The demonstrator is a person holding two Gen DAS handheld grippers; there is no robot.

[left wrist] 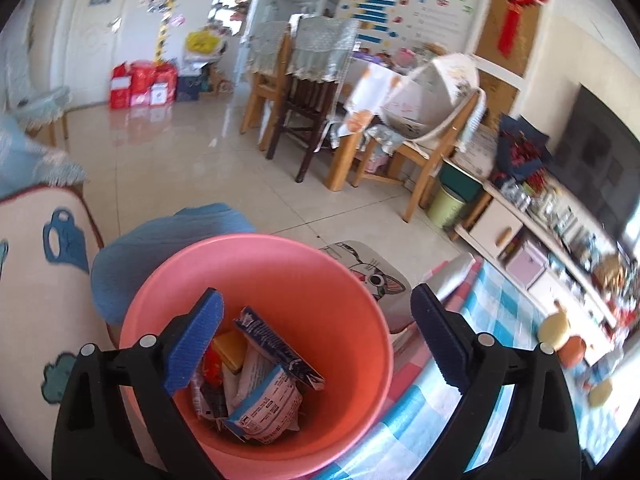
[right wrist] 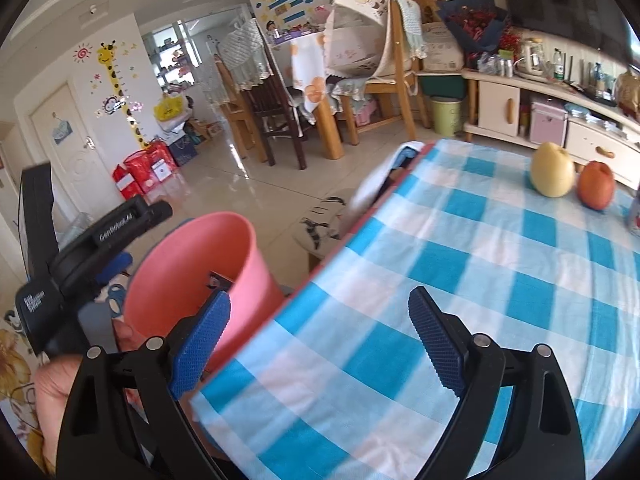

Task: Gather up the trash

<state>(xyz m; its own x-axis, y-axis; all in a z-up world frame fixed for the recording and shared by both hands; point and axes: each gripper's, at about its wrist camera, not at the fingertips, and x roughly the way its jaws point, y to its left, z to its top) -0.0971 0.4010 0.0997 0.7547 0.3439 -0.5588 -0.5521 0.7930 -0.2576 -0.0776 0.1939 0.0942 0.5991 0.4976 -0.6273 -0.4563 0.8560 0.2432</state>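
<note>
A pink bin (left wrist: 320,280) stands on the floor beside the table, straight below my left gripper (left wrist: 316,320). Inside it lie several pieces of trash: a blue and white wrapper (left wrist: 268,404), a dark blue carton (left wrist: 276,344) and an orange packet (left wrist: 230,350). The left jaws are open above the bin's mouth with nothing between them. In the right wrist view the same bin (right wrist: 248,276) shows at the table's left edge. My right gripper (right wrist: 320,320) is open over the blue and white checked tablecloth (right wrist: 500,280), with nothing between its jaws. A hand (right wrist: 60,384) holds the left gripper's black body (right wrist: 80,264).
A yellow pear (right wrist: 553,174) and a red apple (right wrist: 597,185) sit at the far side of the table. A cartoon cat cushion (left wrist: 372,272) lies just beyond the bin. Wooden chairs (left wrist: 304,96), a green bin (left wrist: 446,205) and a low cabinet (right wrist: 552,120) stand further back. A patterned seat (left wrist: 36,300) is left of the bin.
</note>
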